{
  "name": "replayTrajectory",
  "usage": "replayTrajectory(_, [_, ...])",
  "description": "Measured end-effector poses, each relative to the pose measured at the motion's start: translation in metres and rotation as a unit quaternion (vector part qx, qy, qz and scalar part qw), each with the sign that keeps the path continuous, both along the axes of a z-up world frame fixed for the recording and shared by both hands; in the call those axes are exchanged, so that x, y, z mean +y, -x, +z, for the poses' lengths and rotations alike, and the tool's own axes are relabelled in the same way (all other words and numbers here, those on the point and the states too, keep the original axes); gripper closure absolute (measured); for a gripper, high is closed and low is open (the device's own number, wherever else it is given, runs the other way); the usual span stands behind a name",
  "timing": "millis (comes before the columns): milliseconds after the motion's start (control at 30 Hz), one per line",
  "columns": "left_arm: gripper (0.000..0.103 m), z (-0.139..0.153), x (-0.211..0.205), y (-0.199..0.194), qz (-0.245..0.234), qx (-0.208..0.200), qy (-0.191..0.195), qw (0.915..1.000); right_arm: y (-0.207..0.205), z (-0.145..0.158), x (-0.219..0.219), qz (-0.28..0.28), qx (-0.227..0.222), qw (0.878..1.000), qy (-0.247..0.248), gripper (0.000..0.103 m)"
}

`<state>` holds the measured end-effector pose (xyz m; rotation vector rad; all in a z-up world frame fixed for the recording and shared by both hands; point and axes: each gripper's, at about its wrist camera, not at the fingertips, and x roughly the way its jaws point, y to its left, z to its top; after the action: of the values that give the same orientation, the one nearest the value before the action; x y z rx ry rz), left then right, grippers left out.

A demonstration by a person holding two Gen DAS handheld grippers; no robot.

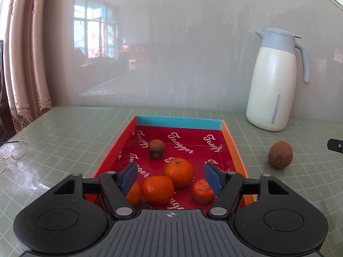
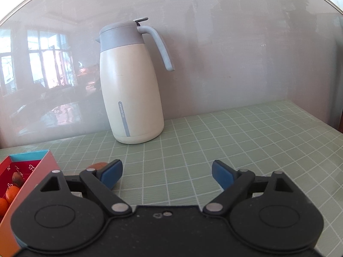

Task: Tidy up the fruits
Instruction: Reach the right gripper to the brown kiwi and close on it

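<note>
Left wrist view: the left gripper (image 1: pixel 171 178) hangs spread and empty over a red box (image 1: pixel 233 147) holding oranges (image 1: pixel 179 172) and one kiwi (image 1: pixel 156 149); a second kiwi (image 1: pixel 280 154) lies on the table (image 1: pixel 64 141) right of the box.

Right wrist view: the right gripper (image 2: pixel 166 174) stands spread, empty, before a thermos jug (image 2: pixel 131 85).

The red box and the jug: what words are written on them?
"Tangger": white curly script, repeated over the red lining of the box; some copies are cut off or hidden by fruit.
"Joyoung": running up the grey strip on the jug, right wrist view; the small characters after it are too blurred to read.
</note>
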<state>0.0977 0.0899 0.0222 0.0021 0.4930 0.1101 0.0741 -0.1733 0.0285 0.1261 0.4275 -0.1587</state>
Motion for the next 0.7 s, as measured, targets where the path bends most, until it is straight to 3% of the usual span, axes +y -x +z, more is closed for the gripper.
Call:
replayTrajectory(67, [0.005,0.004,0.001,0.005,0.009,-0.011,-0.007,0.9999,0.000,0.000,0.000,0.001,0.000,1.000,0.000,0.013])
replayTrajectory(133, [0.000,0.010,0.003,0.012,0.021,-0.032,-0.013,0.9992,-0.001,0.001,0.001,0.004,0.000,1.000,0.000,0.013])
replayTrajectory(333, [0.000,0.015,0.018,0.017,0.047,-0.043,-0.003,0.9980,-0.005,-0.001,0.012,0.024,-0.001,1.000,0.010,0.013])
replayTrajectory(700, [0.000,0.010,0.048,0.019,0.085,-0.039,-0.014,0.9956,-0.021,-0.012,0.063,0.089,0.008,0.991,0.098,0.013])
